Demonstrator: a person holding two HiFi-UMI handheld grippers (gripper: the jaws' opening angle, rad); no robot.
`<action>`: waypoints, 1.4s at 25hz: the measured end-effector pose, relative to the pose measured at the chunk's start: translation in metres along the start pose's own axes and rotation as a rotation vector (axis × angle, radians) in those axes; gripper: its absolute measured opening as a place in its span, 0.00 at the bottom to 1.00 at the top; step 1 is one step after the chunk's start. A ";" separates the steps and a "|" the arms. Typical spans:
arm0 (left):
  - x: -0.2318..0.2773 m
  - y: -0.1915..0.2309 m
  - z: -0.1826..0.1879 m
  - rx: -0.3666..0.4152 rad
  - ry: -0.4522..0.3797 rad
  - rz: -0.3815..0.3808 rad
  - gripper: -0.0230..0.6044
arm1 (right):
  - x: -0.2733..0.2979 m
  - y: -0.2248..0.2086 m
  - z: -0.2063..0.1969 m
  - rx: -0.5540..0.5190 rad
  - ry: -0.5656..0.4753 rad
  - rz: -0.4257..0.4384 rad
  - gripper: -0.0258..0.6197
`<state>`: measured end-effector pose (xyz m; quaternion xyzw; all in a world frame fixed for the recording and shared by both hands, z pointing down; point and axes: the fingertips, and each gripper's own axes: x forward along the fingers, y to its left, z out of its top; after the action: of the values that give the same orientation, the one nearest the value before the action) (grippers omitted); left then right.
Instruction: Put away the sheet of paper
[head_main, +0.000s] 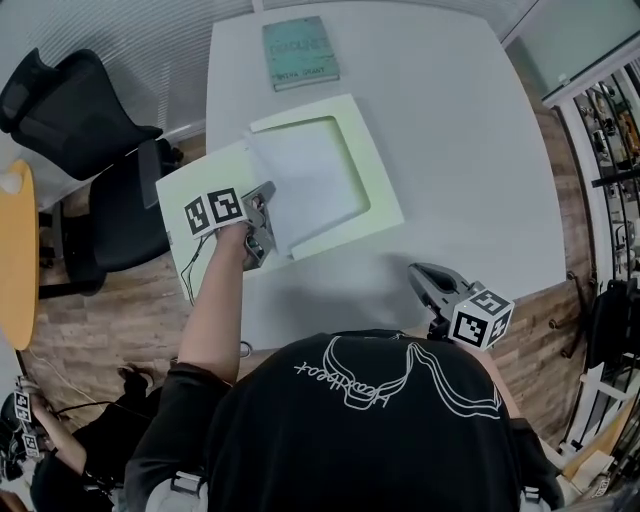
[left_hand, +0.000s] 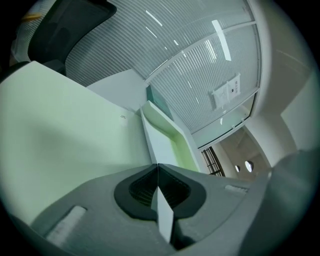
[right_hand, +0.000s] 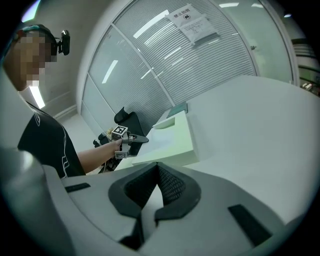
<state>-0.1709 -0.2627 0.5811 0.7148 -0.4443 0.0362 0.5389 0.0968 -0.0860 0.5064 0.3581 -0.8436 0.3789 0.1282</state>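
Nearest, at the near edge of the white table, the right gripper hangs with its jaws together and nothing between them. It takes no part in the work at this moment.

Further in, toward the table's left edge, the left gripper is clamped tight on the near edge of the sheet of paper. The thin white edge runs straight out from between the closed jaws. From there the sheet reaches into the tray of a pale green box that lies open in the middle of the table, and most of it sits over the tray's recess. The corner in the jaws looks slightly raised, though I cannot tell if the sheet lies flat at its far end. The box's lid is folded out flat to the left, partly over the table's left edge.

Beyond, at the far edge, a teal book lies well apart from all this.

As I judge it, the step in hand is laying the sheet into the tray — nearly done. The next move calls for lowering the pinched corner inside the rim, letting go, then drawing the gripper back without dragging the paper out — after which the lid can be swung shut.
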 end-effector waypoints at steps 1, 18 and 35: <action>0.003 -0.002 -0.001 0.003 0.005 -0.004 0.05 | 0.000 -0.002 0.000 0.005 -0.002 -0.002 0.05; 0.034 -0.019 -0.023 0.005 0.063 0.015 0.06 | 0.013 -0.003 -0.005 0.020 0.003 0.022 0.05; -0.065 -0.073 -0.033 0.383 -0.081 0.079 0.35 | -0.011 0.065 0.041 -0.179 -0.113 0.290 0.05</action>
<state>-0.1466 -0.1960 0.5063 0.7872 -0.4782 0.1124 0.3728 0.0612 -0.0803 0.4378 0.2406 -0.9227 0.2959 0.0559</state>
